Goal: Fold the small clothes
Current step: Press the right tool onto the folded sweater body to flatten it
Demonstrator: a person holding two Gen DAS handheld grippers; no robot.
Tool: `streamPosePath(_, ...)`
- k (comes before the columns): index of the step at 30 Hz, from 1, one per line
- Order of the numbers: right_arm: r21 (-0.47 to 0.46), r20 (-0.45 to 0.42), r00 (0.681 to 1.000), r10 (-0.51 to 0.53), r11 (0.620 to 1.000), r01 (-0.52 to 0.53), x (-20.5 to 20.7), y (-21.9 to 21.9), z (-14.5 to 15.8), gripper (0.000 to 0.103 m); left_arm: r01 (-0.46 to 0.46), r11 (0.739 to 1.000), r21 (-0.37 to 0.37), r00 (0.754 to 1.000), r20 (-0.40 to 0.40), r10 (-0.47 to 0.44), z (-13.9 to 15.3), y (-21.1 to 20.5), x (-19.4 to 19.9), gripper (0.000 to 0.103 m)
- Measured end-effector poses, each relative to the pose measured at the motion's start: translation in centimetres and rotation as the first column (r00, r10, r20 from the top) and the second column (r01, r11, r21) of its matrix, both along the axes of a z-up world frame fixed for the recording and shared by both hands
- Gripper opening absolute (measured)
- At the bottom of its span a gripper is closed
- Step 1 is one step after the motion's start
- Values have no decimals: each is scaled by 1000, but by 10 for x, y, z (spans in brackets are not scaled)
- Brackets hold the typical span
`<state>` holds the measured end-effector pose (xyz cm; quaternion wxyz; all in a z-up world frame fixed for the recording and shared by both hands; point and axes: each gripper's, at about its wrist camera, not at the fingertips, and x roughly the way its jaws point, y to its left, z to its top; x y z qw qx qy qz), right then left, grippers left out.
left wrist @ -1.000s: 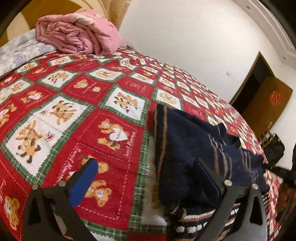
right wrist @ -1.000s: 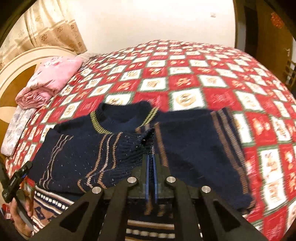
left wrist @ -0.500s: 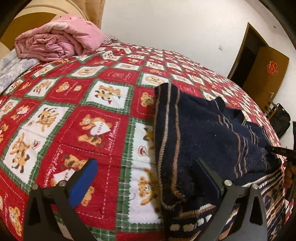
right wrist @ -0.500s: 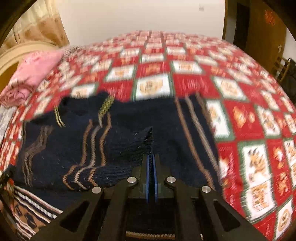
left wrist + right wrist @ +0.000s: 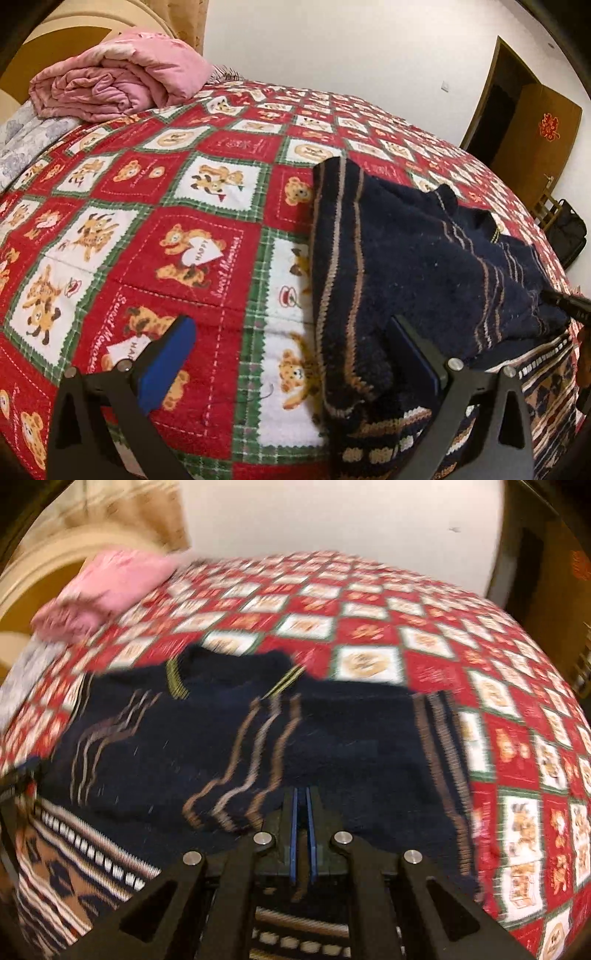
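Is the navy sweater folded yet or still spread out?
Partly folded. One sleeve of the navy sweater lies across the chest; the other side lies flat on the bedspread. The right hand-held gripper is shut.

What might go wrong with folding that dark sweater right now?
The right gripper looks shut with little or no navy sweater between its pads, so the folded sleeve may flop back. The left gripper is open, holding nothing, so the sweater could slide on the quilt.
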<state>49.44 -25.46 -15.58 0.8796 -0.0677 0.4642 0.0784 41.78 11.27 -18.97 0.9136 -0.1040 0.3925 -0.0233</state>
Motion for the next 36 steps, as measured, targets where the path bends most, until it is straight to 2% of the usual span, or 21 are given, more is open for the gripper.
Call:
streamPosePath(2,-44,-45,999,-24,999,22,1,-1,-17,5,1,1000,-1,1000,0,-1,0,0,0,103)
streamPosePath(5,-115,-13,999,-35,993,34,-11,8,-14,5,8,1000,-4,1000,-6,-8,0,1,-1,103)
streamPosePath(7,-53,5,1000,23,998,-23,-21,25,-5,5,15,1000,9,1000,-11,-15,0,-2,0,103)
streamPosePath(11,0,49,989,142,990,-143,-33,70,6,5,24,999,40,1000,-13,-23,0,-8,-1,103)
streamPosePath(13,43,38,981,192,980,-193,-30,90,4,5,22,999,24,1000,-6,-21,1,-5,-2,103)
streamPosePath(15,29,28,973,229,973,-229,-30,109,-6,5,20,1000,-4,1000,-3,-20,1,-1,-3,103)
streamPosePath(17,-3,-18,977,212,977,-212,-25,115,-22,5,19,1000,-18,1000,-4,-19,1,1,-3,103)
streamPosePath(19,52,-62,979,192,981,-189,-24,105,-28,5,21,1000,-20,1000,-1,-21,1,0,-4,103)
streamPosePath(21,70,-103,977,186,981,-179,-26,100,-29,5,23,999,-27,1000,2,-23,1,0,-4,103)
streamPosePath(24,29,-8,982,189,982,-189,-35,106,-13,6,22,999,-23,1000,2,-22,1,-1,-3,103)
streamPosePath(28,110,72,972,225,967,-232,-30,131,5,6,18,1000,-4,1000,4,-18,2,-1,-4,103)
streamPosePath(31,131,39,973,228,964,-231,-14,157,-3,6,8,1000,27,1000,11,-8,3,-4,-6,103)
streamPosePath(34,89,-10,975,224,971,-222,-11,166,-25,6,5,999,47,1000,14,-6,4,-6,-6,103)
streamPosePath(36,105,11,974,224,969,-224,-18,160,-30,6,7,999,44,1000,13,-7,3,-6,-5,103)
